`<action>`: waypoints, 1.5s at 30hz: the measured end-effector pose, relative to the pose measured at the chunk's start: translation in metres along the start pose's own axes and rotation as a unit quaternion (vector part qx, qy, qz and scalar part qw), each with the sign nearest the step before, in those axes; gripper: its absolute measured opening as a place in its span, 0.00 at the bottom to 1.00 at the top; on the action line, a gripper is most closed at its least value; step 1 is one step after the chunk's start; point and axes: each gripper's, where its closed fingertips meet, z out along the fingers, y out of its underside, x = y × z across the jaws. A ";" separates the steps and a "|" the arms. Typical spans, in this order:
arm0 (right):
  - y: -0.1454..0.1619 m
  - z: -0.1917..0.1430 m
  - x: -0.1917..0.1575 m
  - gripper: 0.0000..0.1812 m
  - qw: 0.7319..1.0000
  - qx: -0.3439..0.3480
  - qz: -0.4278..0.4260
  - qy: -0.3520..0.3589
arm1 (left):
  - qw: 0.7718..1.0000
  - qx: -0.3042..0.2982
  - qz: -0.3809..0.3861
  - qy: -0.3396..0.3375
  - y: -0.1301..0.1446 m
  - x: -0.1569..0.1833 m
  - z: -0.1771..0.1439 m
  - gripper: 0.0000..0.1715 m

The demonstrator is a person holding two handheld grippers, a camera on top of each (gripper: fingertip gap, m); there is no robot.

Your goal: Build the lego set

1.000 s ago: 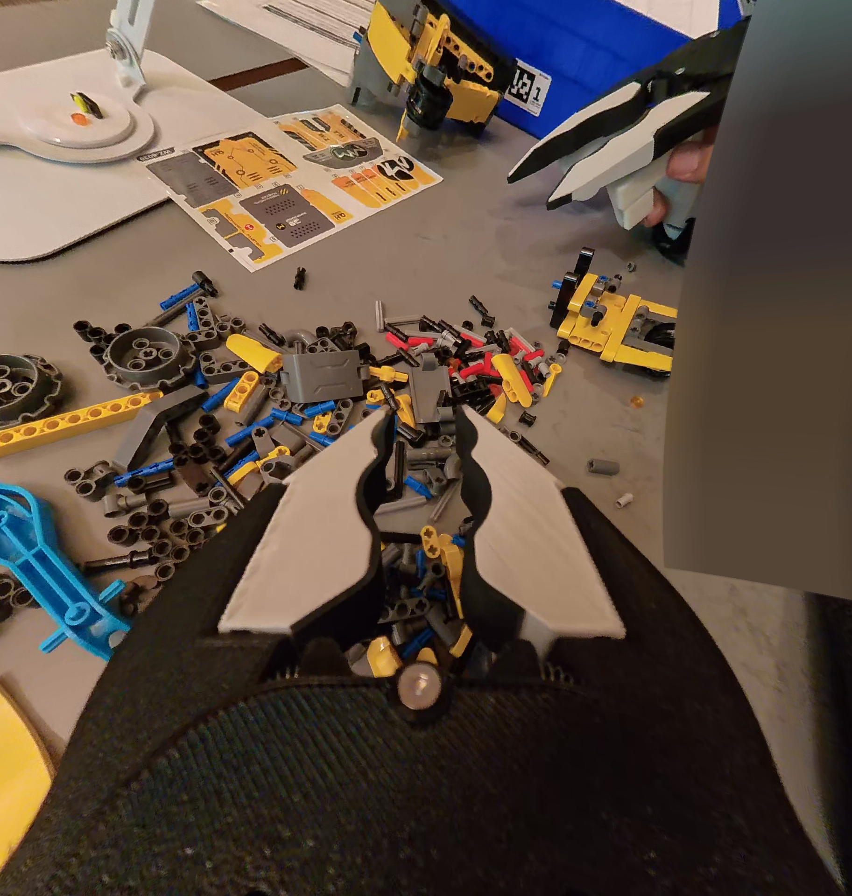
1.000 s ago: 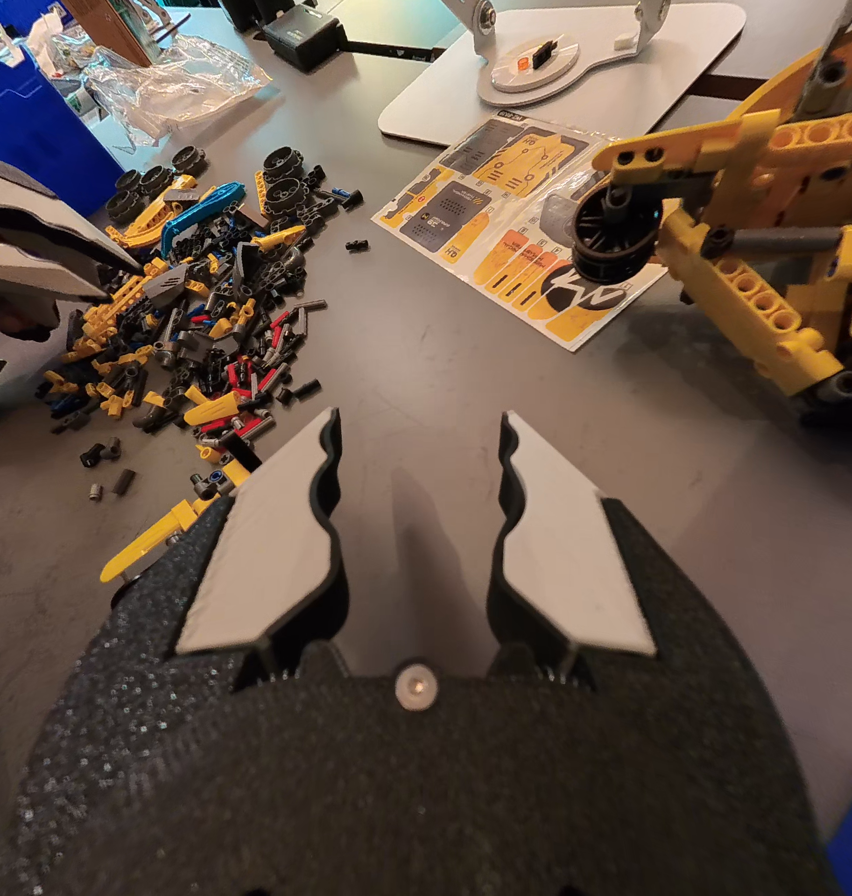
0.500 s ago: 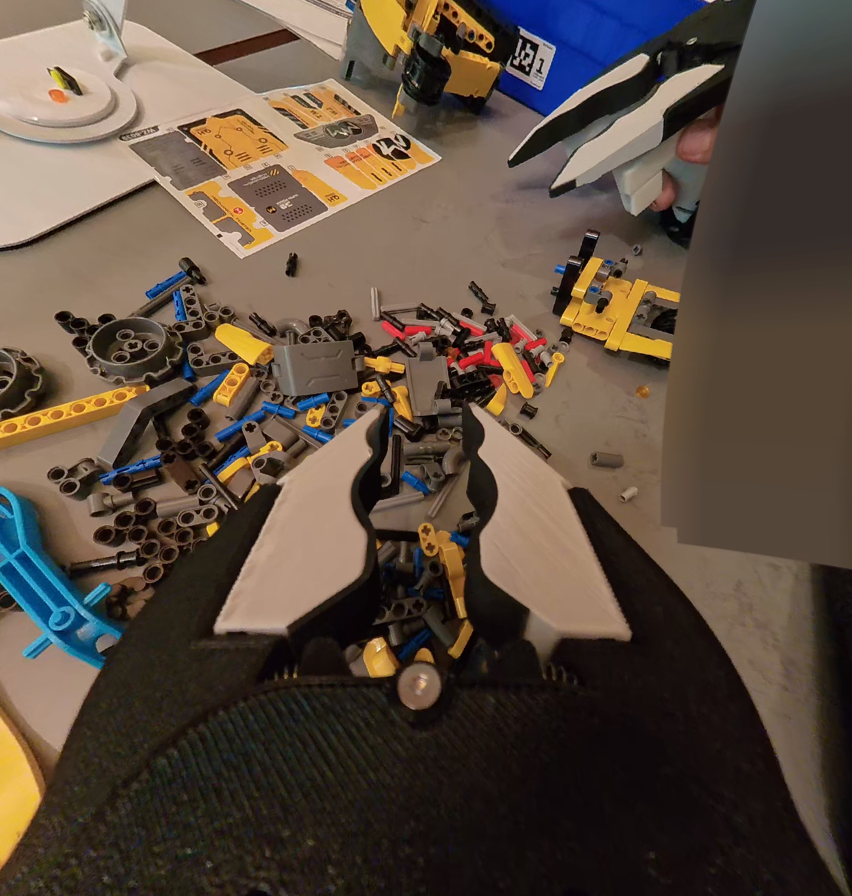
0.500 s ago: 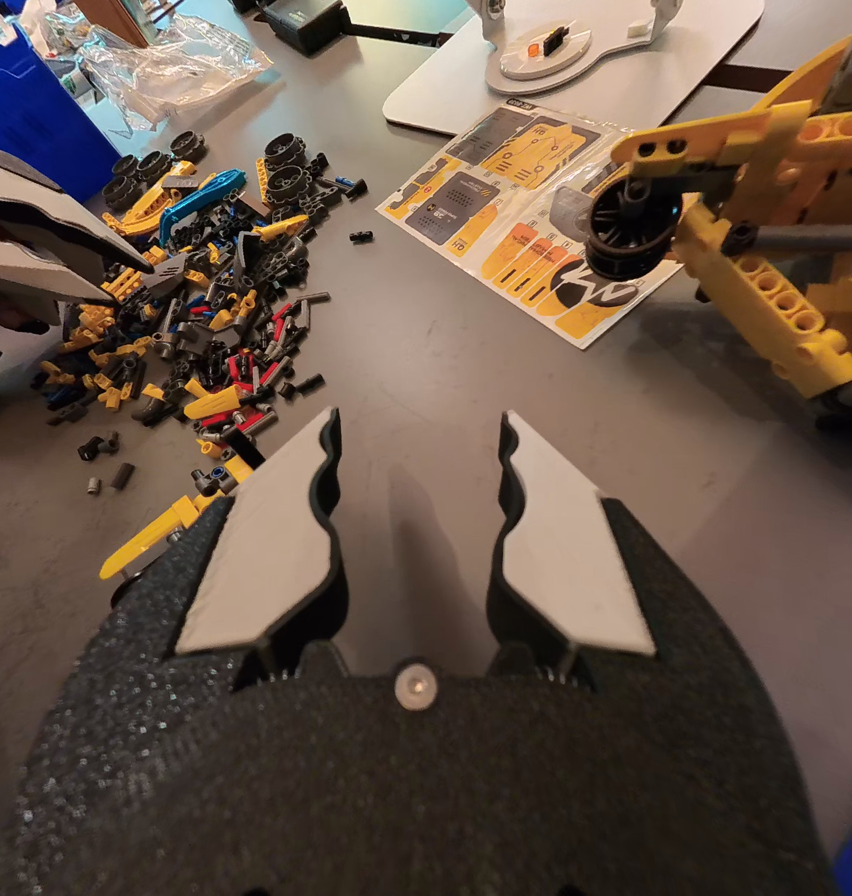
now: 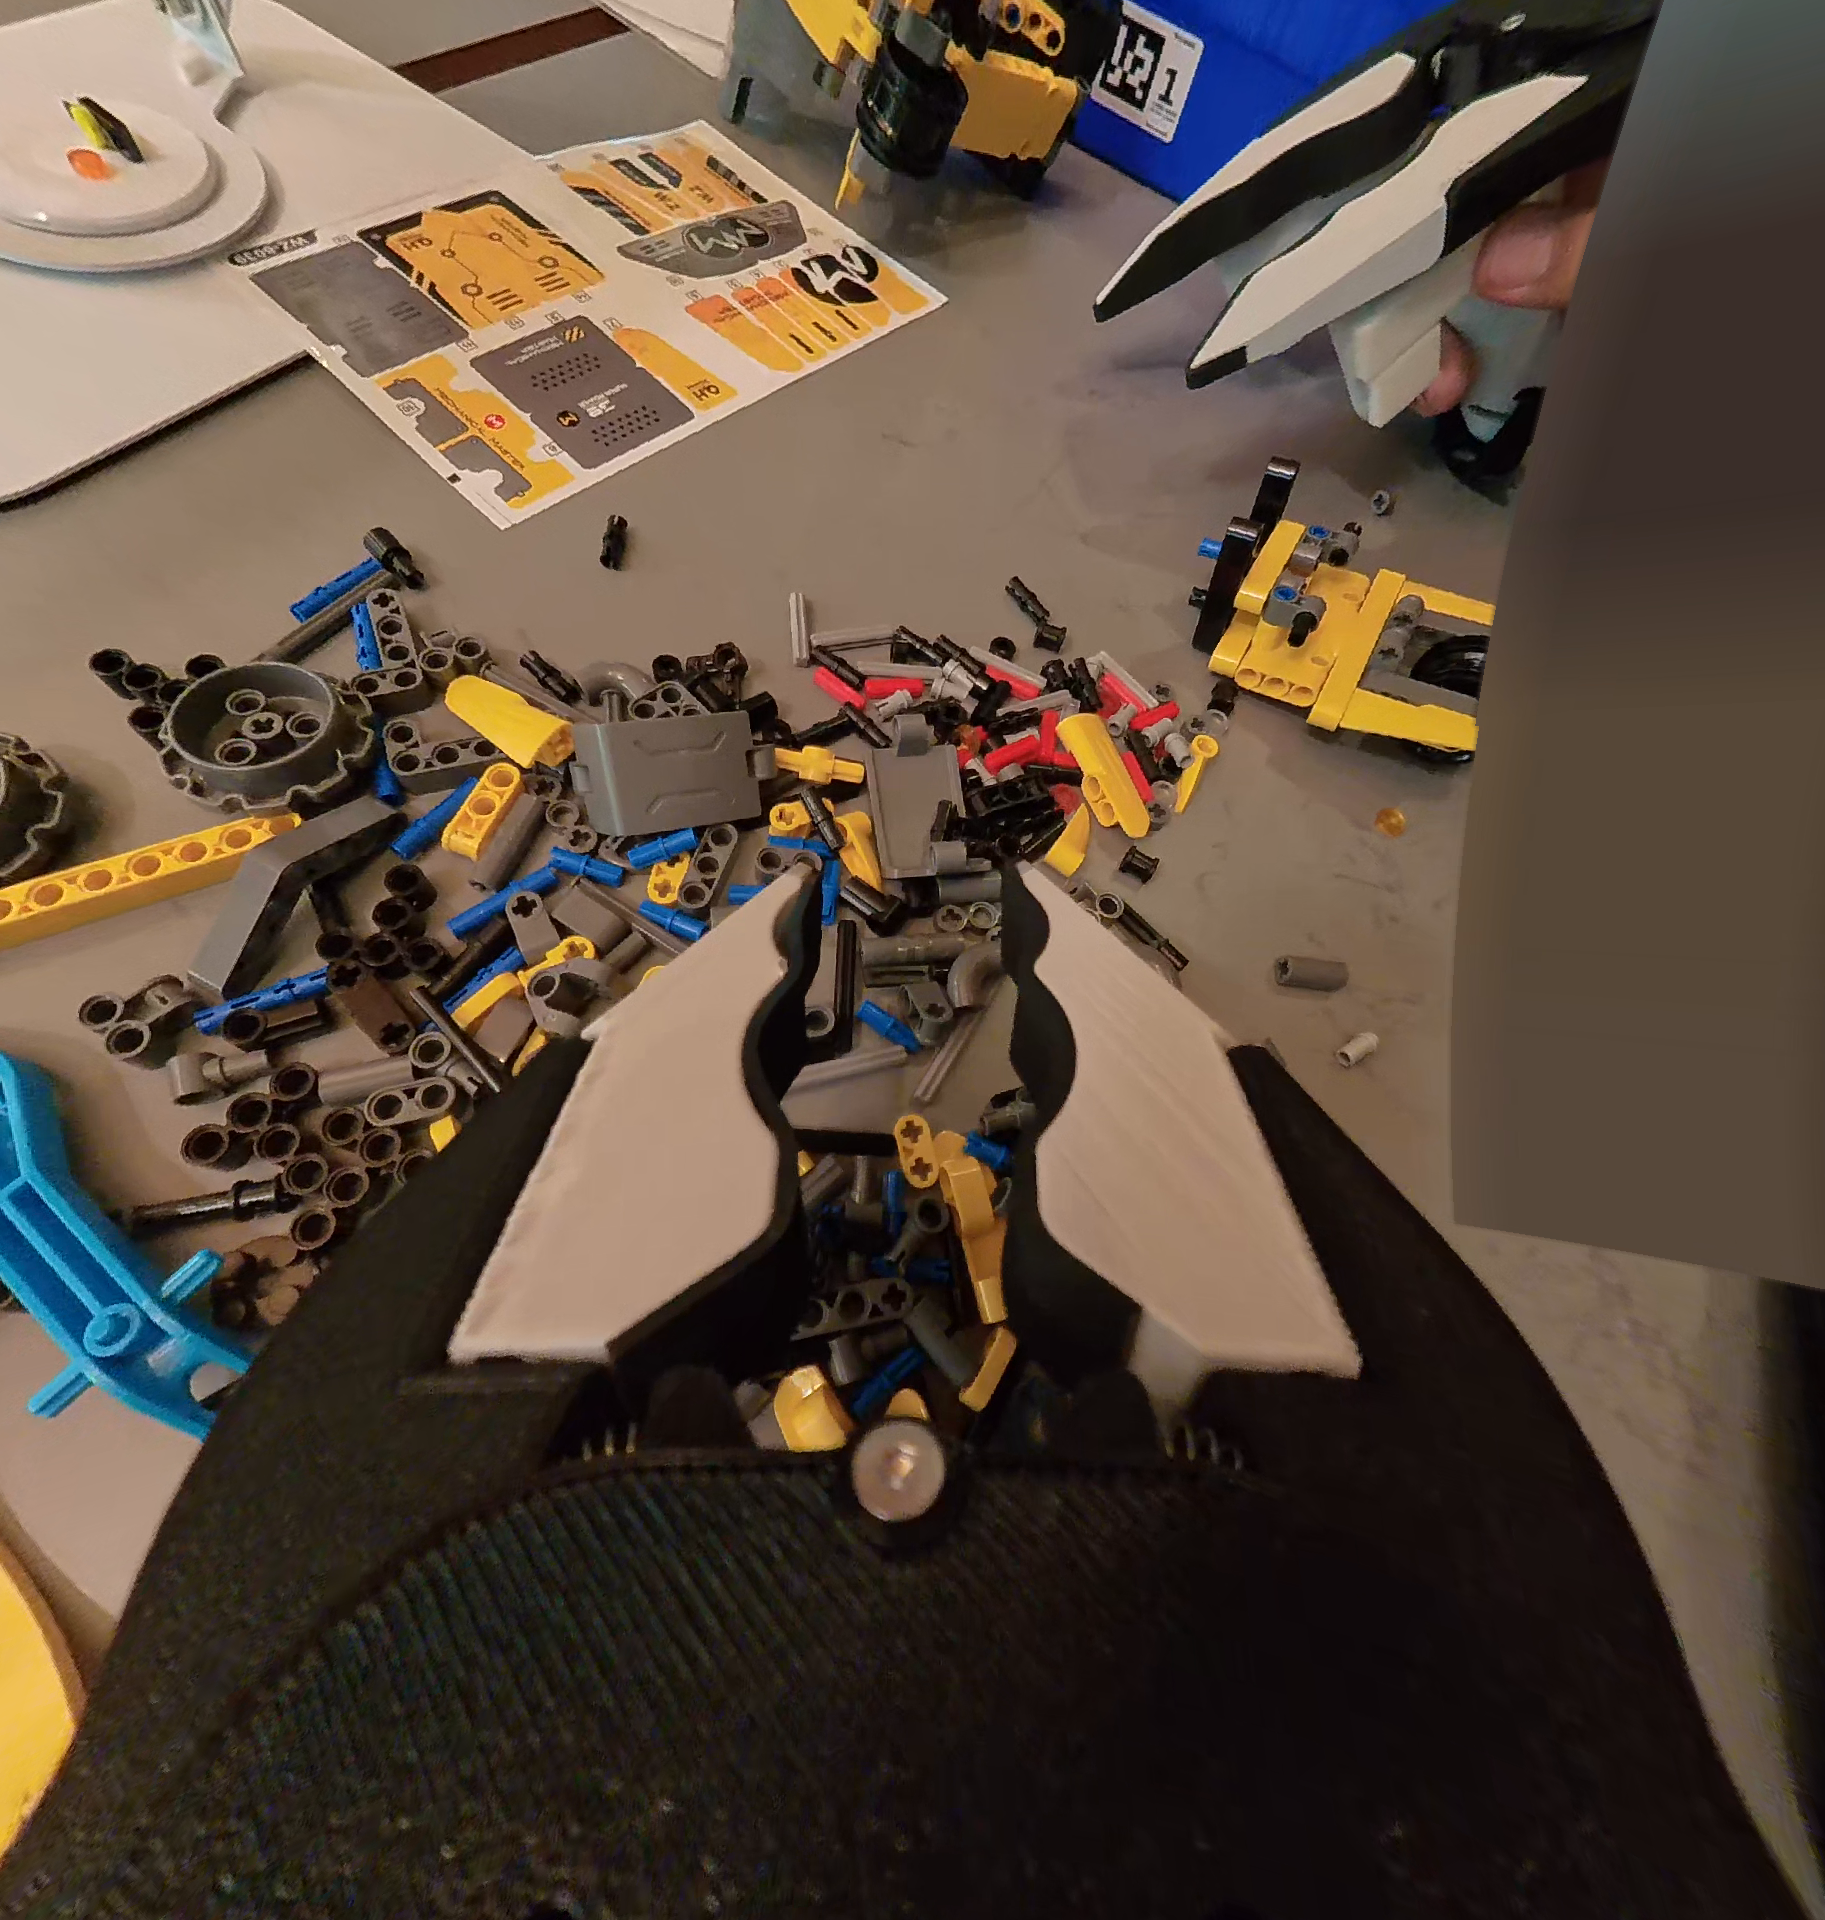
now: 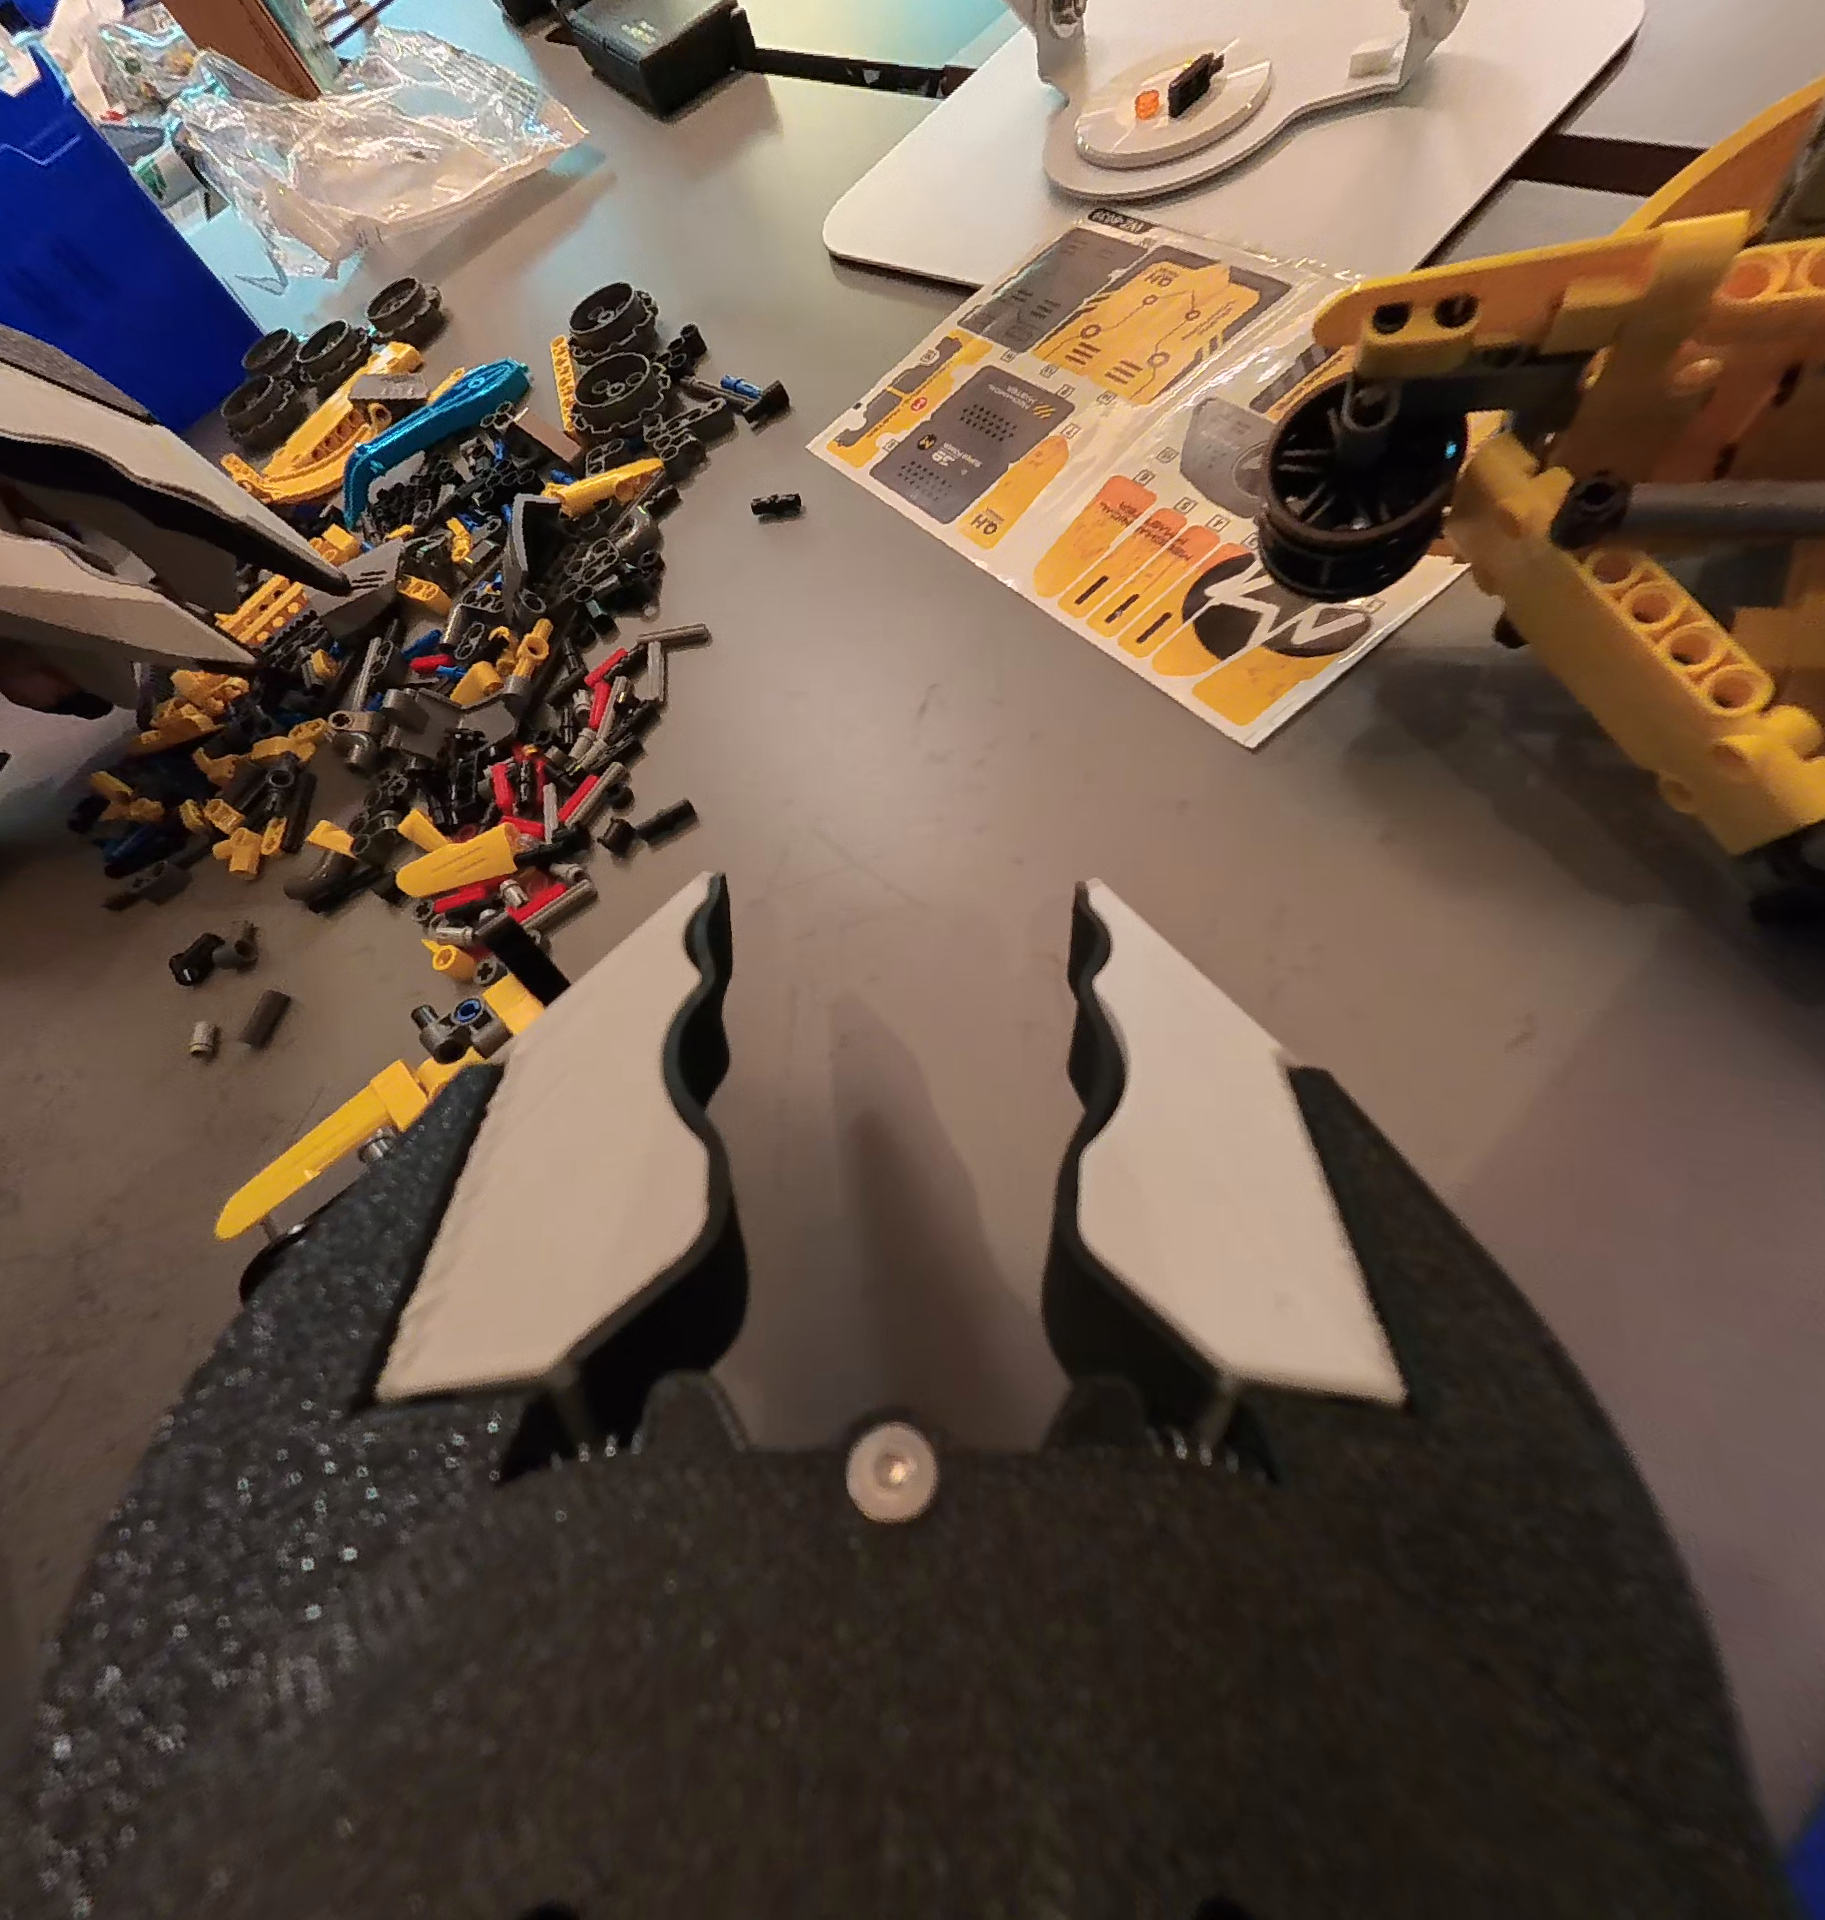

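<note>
My left gripper (image 5: 908,883) is open with a narrow gap. It hangs just above a pile of small black, grey, blue, yellow and red building pieces (image 5: 679,831), with nothing held. In the right wrist view it (image 6: 300,623) reaches into the pile (image 6: 451,665) from the left. My right gripper (image 6: 900,888) is wide open and empty over bare grey table, right of the pile. In the left wrist view it (image 5: 1147,348) hovers at the upper right, above a small yellow sub-assembly (image 5: 1334,644).
A sticker sheet (image 6: 1126,499) lies beyond the pile. A large yellow half-built model (image 6: 1614,520) stands at the right. A white stand base (image 6: 1199,104), a blue box (image 6: 56,239) and a clear plastic bag (image 6: 368,135) are farther back. A blue frame piece (image 5: 46,1247) and grey wheels (image 5: 253,727) lie left of the pile. Left tips and right tips are each some 30 cm from the white stand base (image 6: 1199,104). The left camera catches it too, in the left wrist view (image 5: 144,147).
My left gripper has moved forward over the pile, its tips reaching farther in. My right gripper has shifted only slightly. Both jaws keep the same opening.
</note>
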 end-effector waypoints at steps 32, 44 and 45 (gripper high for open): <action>0.002 0.002 0.001 0.36 1.000 -0.007 0.019 -0.015 | 1.000 -0.002 0.000 -0.017 0.002 -0.007 0.000 0.20; 0.005 0.004 0.001 0.34 0.999 -0.020 0.020 -0.017 | 1.000 -0.011 0.002 -0.014 0.006 -0.006 0.003 0.20; 0.005 0.005 0.001 0.34 0.999 -0.021 0.020 -0.017 | 1.000 -0.008 0.003 -0.015 0.005 -0.006 0.003 0.20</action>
